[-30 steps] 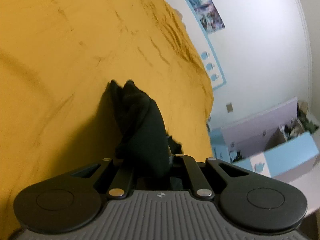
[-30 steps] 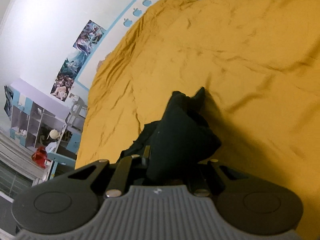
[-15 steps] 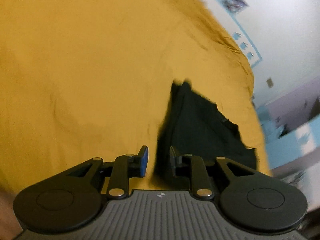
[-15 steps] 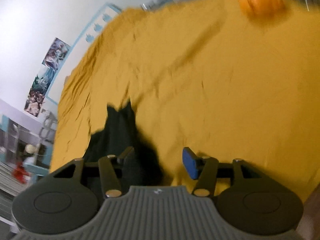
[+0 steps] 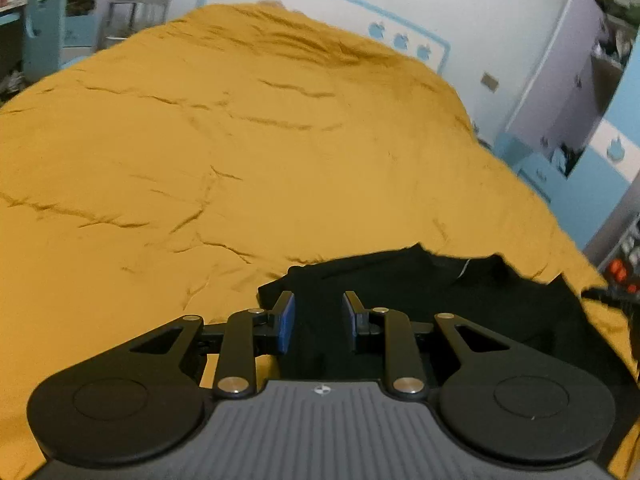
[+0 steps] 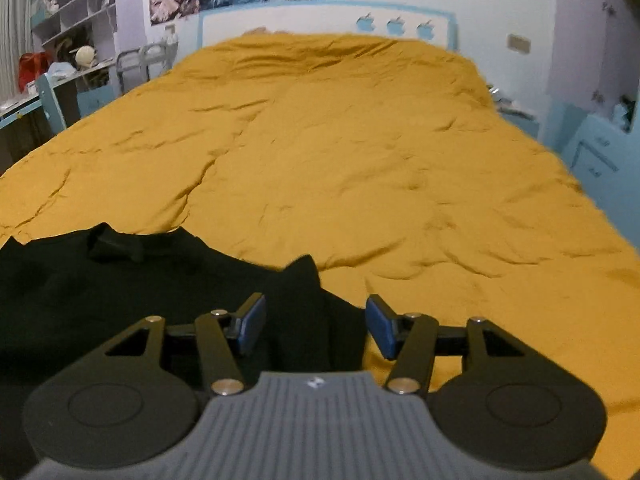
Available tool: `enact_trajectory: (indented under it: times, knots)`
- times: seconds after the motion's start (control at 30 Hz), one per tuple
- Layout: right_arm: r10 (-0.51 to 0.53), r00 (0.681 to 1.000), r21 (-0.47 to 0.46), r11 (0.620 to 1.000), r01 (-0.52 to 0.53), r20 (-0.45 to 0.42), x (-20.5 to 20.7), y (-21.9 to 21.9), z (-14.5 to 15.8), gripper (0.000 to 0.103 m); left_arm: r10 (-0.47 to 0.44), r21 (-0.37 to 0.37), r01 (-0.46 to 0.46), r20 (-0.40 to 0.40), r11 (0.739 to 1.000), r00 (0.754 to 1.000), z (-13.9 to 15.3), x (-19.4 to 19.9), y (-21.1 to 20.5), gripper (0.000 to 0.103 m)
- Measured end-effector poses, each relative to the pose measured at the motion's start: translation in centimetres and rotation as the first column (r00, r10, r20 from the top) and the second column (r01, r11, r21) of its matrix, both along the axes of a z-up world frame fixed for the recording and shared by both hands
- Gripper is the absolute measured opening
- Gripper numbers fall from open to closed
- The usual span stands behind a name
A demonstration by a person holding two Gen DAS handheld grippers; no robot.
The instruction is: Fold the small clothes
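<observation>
A black garment [image 5: 440, 292] lies spread flat on the mustard-yellow bedcover [image 5: 240, 160] near its front edge, neck opening toward the headboard. My left gripper [image 5: 319, 316] hovers over the garment's left corner, its jaws opening, and the blue pads stand clear of the cloth beneath them. In the right wrist view the same garment [image 6: 120, 280] fills the lower left. My right gripper [image 6: 315, 312] sits over its right corner, where a point of cloth sticks up between the opening jaws without being pressed.
The bedcover [image 6: 400, 180] stretches wrinkled to a white, blue-framed headboard [image 6: 320, 20]. A desk with a blue chair [image 6: 52, 96] and shelves [image 6: 72, 4] stand to the left. Blue drawers [image 6: 592, 152] and a wardrobe [image 5: 560, 80] stand to the right.
Both grippers were shut on bunched black cloth and have let it go. Both have rolled to level, and the garment now lies spread on the bed.
</observation>
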State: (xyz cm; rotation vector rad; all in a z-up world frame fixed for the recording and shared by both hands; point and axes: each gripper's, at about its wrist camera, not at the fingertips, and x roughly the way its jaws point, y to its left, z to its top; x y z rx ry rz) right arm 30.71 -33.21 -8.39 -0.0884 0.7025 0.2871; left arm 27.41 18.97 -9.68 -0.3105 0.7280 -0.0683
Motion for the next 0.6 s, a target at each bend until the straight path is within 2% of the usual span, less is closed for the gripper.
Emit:
enact_trajectory:
  times: [0.1, 0.2, 0.27, 0.4, 0.53, 0.6]
  knots:
    - [-0.005, 0.999, 0.045, 0.999, 0.007, -0.046, 2.7, -0.1, -1.2, 0.058, -0.025, 0.022, 0.026, -0.036, 0.999, 0.999, -1.4, 1.3, -0.1, 0.029]
    - [-0.033, 0.997, 0.065, 0.997, 0.037, -0.071, 4.3, 0.1, -2.4, 0.059, -0.049, 0.043, 0.053, -0.074, 0.998, 0.996, -2.3, 2.6, -0.2, 0.036]
    - [-0.042, 0.996, 0.073, 0.996, 0.047, -0.076, 4.8, 0.1, -2.9, 0.059, -0.061, 0.057, 0.066, -0.089, 0.996, 0.994, -2.8, 3.3, -0.2, 0.037]
    - [-0.039, 0.996, 0.101, 0.994, 0.047, -0.079, 5.9, 0.6, -3.8, 0.060, -0.076, 0.067, 0.084, -0.110, 0.994, 0.991, -3.3, 4.2, -0.5, 0.049]
    - [-0.012, 0.998, 0.124, 0.992, 0.020, -0.067, 5.9, 1.2, -3.9, 0.060, -0.086, 0.118, 0.102, -0.133, 0.988, 0.987, -3.4, 4.2, -1.1, 0.052]
    - [-0.006, 0.998, 0.116, 0.993, 0.013, -0.063, 5.8, 1.5, -3.9, 0.060, -0.098, 0.118, 0.112, -0.116, 0.987, 0.988, -3.2, 4.0, -1.1, 0.052]
